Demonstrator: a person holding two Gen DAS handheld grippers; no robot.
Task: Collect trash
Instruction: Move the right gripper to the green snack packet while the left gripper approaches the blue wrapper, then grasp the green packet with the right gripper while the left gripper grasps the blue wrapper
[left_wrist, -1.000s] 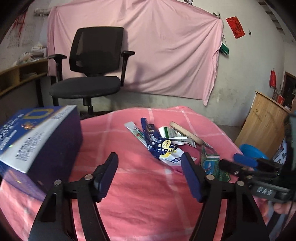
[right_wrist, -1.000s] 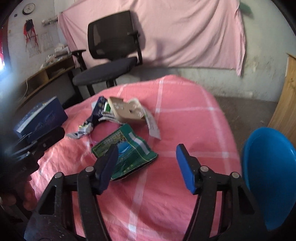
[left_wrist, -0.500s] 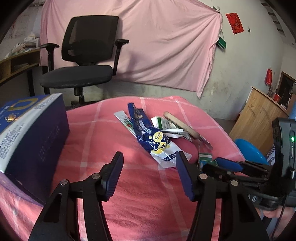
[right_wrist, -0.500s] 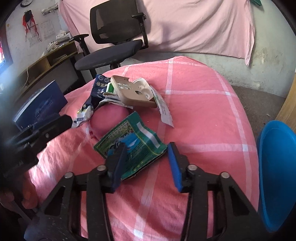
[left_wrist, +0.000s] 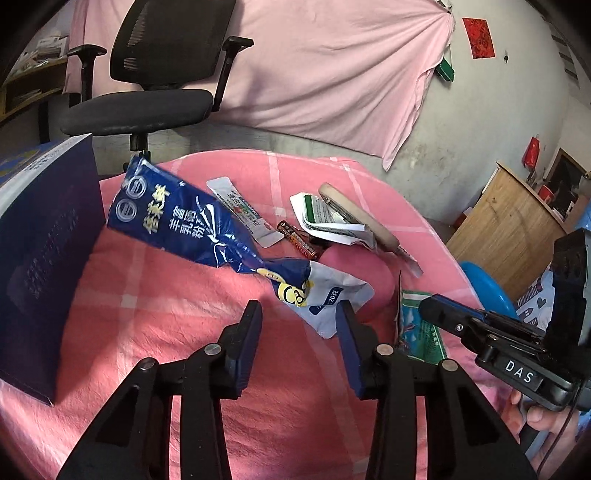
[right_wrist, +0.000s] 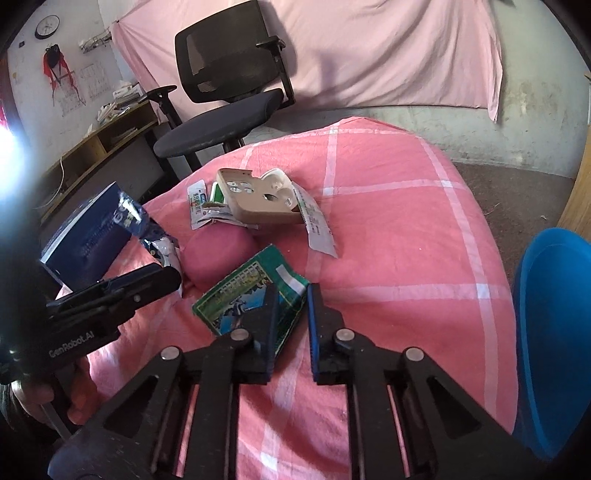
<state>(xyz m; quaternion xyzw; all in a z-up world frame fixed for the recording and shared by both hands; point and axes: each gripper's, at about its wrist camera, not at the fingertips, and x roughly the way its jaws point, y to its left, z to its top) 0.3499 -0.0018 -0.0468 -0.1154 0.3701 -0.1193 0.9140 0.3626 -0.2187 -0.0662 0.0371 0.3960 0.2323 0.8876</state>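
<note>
Closing on litter, both tools are at work over a surface draped in a pink checked cloth (right_wrist: 388, 236) — a worktop or a bed, I cannot tell which. The right tool (right_wrist: 290, 314) has its jaws narrow and closing, with the near corner of a green snack packet (right_wrist: 255, 288) between them; whether the pads already press it is hard to say. That packet is thin film: almost weightless, floppy and slick, so it should be pinched well in from the edge, where a fold gives the pads something to bite. The left tool (left_wrist: 299, 332) is half open and also closing, its jaws either side of the white tail of a blue milk-powder bag (left_wrist: 184, 221), which lies crumpled and partly raised toward a dark blue box (left_wrist: 40, 236) at the left. This bag looks empty, crinkly and equally slippery — its twisted waist seems the surest hold. Further back lie a beige moulded tray (right_wrist: 255, 199), stiff but light, a white sachet (left_wrist: 243, 210), some folded printed paper (left_wrist: 328, 218) and a small brown tube (left_wrist: 299, 240). The cloth is soft and rumpled, with a bulge beneath it, so thin wrappers may sink in and snag. Beyond stand a black office chair (right_wrist: 229, 81) and a pink sheet (left_wrist: 332, 74) hung on a rough wall; a blue stool (right_wrist: 554, 332) sits at the right.
</note>
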